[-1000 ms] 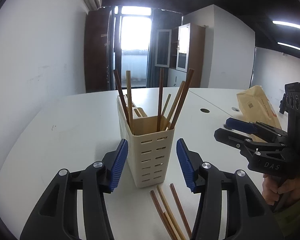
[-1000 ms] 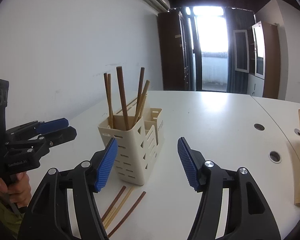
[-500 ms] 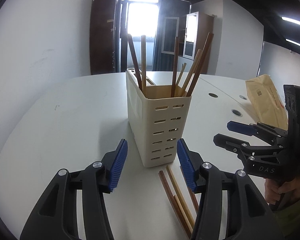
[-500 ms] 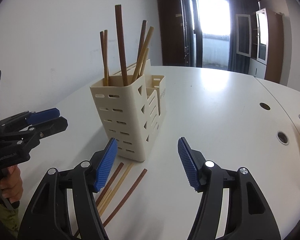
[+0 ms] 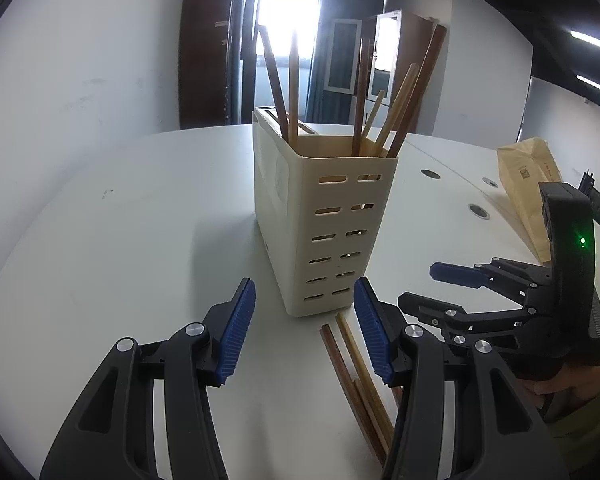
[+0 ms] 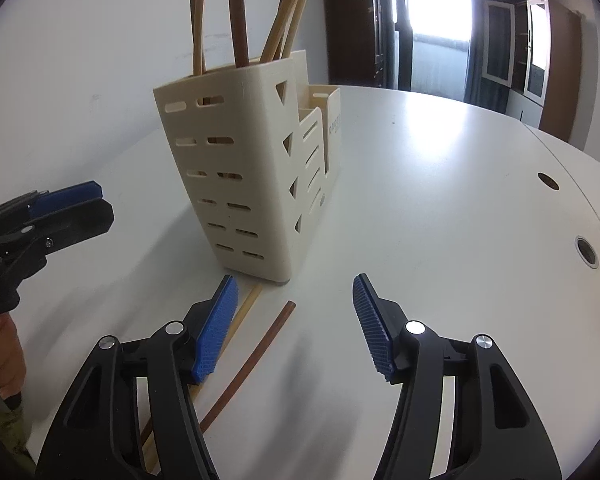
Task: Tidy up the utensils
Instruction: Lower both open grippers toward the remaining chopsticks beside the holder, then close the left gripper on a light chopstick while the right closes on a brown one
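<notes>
The tops of the standing chopsticks [image 6: 236,12] run off the upper edge above the cream holder [image 6: 236,168]; their lower ends are hidden inside it. The loose chopsticks [image 5: 356,380] lying before the holder vanish under the left gripper's right finger [image 5: 374,332]; the lettering on the holder's low side compartment is too small to read.

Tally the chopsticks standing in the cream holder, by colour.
Dark brown chopsticks: 3
Light tan chopsticks: 3
Total standing in the holder: 6
</notes>
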Action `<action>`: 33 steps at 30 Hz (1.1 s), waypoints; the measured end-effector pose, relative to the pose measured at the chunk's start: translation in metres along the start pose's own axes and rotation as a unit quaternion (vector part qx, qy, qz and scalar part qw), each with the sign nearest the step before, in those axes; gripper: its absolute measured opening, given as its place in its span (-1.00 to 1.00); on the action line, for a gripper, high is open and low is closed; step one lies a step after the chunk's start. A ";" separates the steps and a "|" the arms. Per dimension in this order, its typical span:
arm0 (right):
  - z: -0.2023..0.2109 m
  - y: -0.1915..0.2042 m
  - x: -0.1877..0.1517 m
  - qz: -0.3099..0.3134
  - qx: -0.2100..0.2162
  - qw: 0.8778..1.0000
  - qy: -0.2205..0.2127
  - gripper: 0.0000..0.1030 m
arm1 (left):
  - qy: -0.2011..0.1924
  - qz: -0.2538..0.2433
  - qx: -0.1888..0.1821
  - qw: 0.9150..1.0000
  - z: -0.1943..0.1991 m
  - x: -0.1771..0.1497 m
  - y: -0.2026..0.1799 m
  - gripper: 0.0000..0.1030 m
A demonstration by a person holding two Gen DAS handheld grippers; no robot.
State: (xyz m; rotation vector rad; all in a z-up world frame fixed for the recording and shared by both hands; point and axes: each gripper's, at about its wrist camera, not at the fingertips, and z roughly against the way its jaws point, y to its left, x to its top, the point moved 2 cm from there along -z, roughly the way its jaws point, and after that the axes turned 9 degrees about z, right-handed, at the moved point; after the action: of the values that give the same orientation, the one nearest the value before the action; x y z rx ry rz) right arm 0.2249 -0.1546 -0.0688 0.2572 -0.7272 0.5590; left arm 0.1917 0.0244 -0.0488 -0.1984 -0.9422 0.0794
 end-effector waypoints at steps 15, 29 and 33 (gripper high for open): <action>-0.035 0.003 -0.012 -0.002 0.009 0.998 0.054 -0.07 | 0.013 -0.005 0.019 1.000 -0.011 -0.004 0.001 0.00; -0.057 0.009 -0.034 -0.003 0.008 0.996 0.086 -0.27 | 0.039 -0.019 0.030 0.999 -0.027 -0.014 -0.007 0.00; -0.055 0.015 -0.040 0.005 0.004 0.996 0.087 -0.46 | 0.049 -0.022 0.035 0.998 -0.034 -0.019 -0.010 0.00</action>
State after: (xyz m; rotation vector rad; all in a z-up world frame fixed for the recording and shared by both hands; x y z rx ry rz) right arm 0.2226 -0.1356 -0.1362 0.2102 -0.5579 0.5869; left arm 0.2083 0.0071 -0.0811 -0.1158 -0.8448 0.0603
